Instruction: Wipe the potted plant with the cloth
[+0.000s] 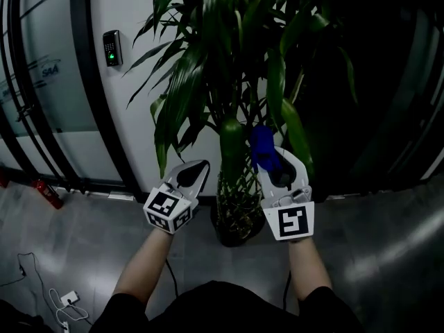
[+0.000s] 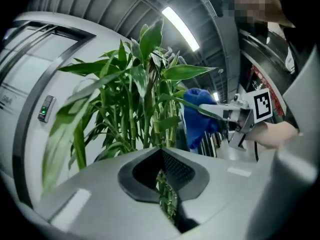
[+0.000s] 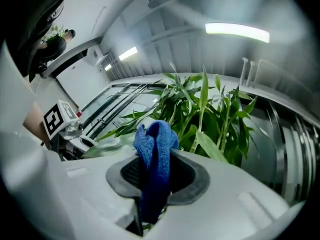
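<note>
Cloth (image 3: 156,151): blue, soft, limp, light. It's bunched in a fold and clenched in your right hand-held gripper (image 1: 270,159), with a loose end poking out past the jaw tips. That loose end is your wiping face, and it'll flop, so press it flat on a leaf rather than dab.

It sits up against the plant (image 1: 236,61) at mid height, touching or just beside the foliage on the right side. You can't tell which from the head view.

Leaves: long, thin and bendy, probably smooth, and they'll likely swing away under any push. 1 broad leaf (image 1: 232,148) hangs between your 2 grippers and is the best pick. Take it near its base where it's stiffer, or back it from behind, then stroke toward the tip. Don't pinch hard, since it likely creases or tears.

Left hand-held gripper (image 1: 198,166): jaws closed down to a slit with nothing in them, near the plant's left side but not touching it. You'd have to open it to hold a leaf.

The pot (image 1: 232,236) is on the floor (image 1: 83,248), low between your forearms. The plant is tall and likely top-heavy, so pull gently.
</note>
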The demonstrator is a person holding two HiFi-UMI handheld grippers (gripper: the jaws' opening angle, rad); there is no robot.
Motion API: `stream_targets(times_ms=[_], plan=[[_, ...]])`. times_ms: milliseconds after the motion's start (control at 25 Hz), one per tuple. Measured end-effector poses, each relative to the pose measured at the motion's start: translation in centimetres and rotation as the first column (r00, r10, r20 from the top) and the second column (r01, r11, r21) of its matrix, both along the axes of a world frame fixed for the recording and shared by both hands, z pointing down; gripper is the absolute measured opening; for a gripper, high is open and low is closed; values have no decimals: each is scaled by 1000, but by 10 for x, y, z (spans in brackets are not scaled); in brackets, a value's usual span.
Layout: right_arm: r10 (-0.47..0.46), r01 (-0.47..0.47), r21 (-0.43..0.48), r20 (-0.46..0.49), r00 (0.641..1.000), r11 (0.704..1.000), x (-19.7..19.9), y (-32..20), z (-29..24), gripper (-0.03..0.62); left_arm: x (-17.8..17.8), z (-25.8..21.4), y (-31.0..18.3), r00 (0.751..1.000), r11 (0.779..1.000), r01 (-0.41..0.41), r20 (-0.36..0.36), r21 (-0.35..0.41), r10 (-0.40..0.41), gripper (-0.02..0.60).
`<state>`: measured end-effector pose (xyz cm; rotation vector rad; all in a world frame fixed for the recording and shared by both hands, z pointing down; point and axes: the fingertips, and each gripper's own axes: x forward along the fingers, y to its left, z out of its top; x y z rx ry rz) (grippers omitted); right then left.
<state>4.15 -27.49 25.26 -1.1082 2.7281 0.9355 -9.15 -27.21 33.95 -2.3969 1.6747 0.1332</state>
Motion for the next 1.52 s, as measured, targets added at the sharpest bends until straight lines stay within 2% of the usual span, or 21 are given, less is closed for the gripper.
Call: stream_targets(times_ms=[120,200,360,480,600,720,800,920,1280,1520], plan=[[11,-5,115,-52,999,993,-13,-4,-28,87,11,-19,-27,998,999,-45,46,8,44,6],[23,-4,182,-104,994,983,-21,-3,-38,86,20,-34,-30,993,997,-65,105,39,61,6],[96,-13,333,-233,968,943,-36,5,-49,87,31,-56,-37,973,996,-77,223,52,64,6],[145,14,400,-364,920,917,-50,8,-44,86,39,-63,-37,949,996,-78,310,50,59,6],[200,45,449,-483,853,892,-61,6,-33,87,45,-69,-38,941,996,-61,338,70,34,6],[260,63,502,-546,796,862,-67,6,-22,87,53,-68,-38,925,995,-56,380,77,22,6],[285,74,522,-572,769,850,-67,7,-16,87,59,-67,-37,912,995,-57,410,78,20,6],[288,92,520,-601,746,849,-67,9,-7,87,66,-68,-35,901,994,-70,434,83,27,6],[284,117,487,-669,688,866,-56,19,36,86,70,-48,-42,912,998,-63,408,25,47,6],[277,112,467,-684,675,877,-42,26,50,87,74,-40,-47,929,999,-51,366,-2,49,6]])
